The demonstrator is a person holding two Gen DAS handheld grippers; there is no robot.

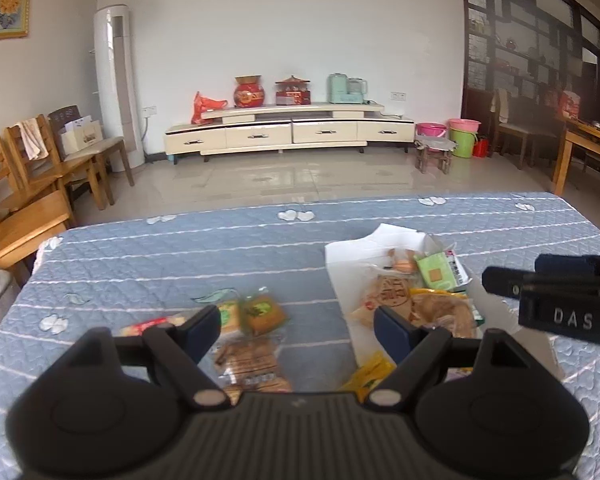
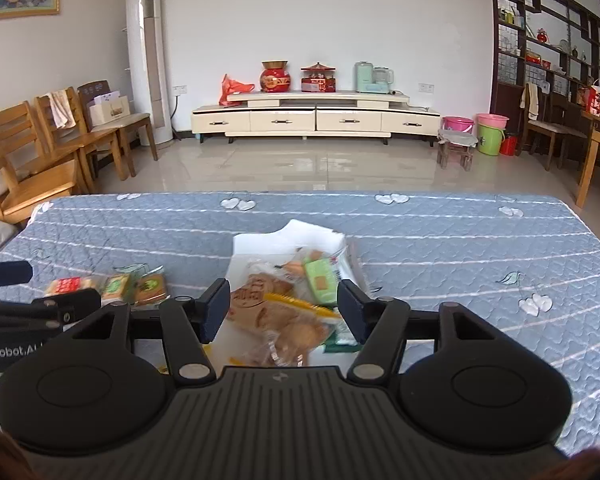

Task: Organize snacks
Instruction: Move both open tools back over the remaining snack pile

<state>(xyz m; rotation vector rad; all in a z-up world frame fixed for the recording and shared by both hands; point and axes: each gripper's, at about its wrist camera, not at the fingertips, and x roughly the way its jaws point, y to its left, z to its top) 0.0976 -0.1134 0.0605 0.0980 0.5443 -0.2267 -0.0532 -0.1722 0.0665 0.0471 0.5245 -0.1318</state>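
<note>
Snack packets lie on a blue quilted table cover (image 1: 140, 264). My left gripper (image 1: 298, 330) hovers open, nothing between its pads, over a clear biscuit pack (image 1: 252, 364), with a brown packet (image 1: 264, 314), a green-white packet (image 1: 228, 314) and a red packet (image 1: 152, 326) just beyond. My right gripper (image 2: 284, 312) stands open above a heap of packets (image 2: 276, 320) on a white paper bag (image 2: 260, 244); the pads touch none of them. A green packet (image 2: 320, 284) lies on that heap. A yellow packet (image 1: 370, 374) sits by the bag's near edge.
The right gripper (image 1: 516, 270) reaches in close at the left wrist view's right edge. Wooden chairs (image 2: 28, 168) stand left of the table, and a low TV cabinet (image 2: 312, 116) lines the far wall. The cover's far half (image 2: 420, 220) carries no packets.
</note>
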